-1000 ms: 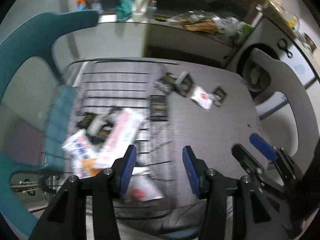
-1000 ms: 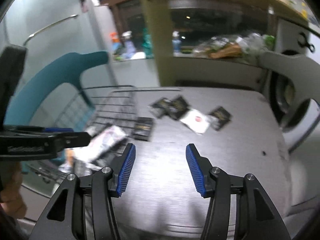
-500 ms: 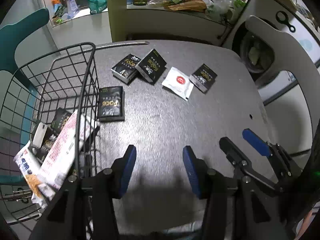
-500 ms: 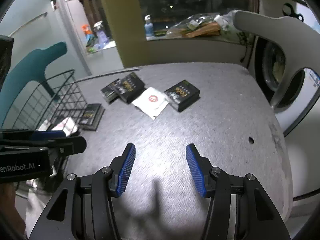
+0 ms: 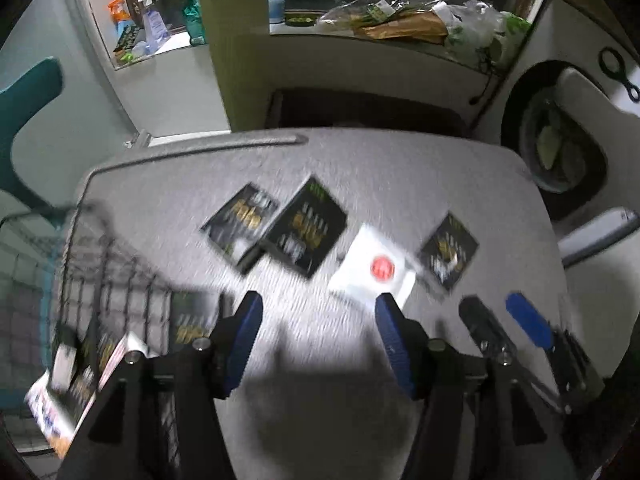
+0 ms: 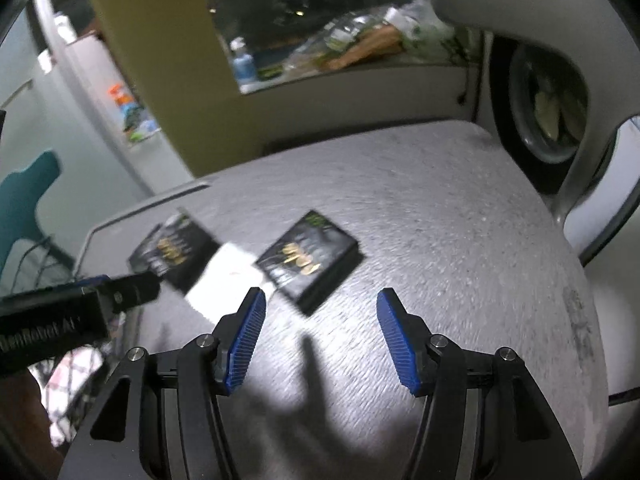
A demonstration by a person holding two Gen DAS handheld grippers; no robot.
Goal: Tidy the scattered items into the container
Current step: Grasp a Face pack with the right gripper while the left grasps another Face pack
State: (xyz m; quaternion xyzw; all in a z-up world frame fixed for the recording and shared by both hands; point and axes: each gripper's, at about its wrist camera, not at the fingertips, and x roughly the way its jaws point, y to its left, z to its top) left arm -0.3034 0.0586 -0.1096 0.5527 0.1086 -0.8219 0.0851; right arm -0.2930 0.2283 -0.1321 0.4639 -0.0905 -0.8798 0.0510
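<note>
grey speckled table (image 5: 400, 168) carries everything, lit bright at its near edge. left gripper (image 5: 318, 336) hangs there with its jaws wide, having just been opening, nothing between them. right gripper (image 6: 318, 338) hovers beside it, jaws also wide and just opening, empty. wire basket (image 5: 100, 280) sits at the left edge, packets already inside. white sachet (image 5: 372, 272) with a red dot lies just past the left gripper's pads, one black box (image 5: 450, 252) to its right. two more black boxes (image 5: 276, 228) lie touching toward the middle. shelf clutter and spray bottles (image 5: 150, 20) stand beyond the far edge.
</note>
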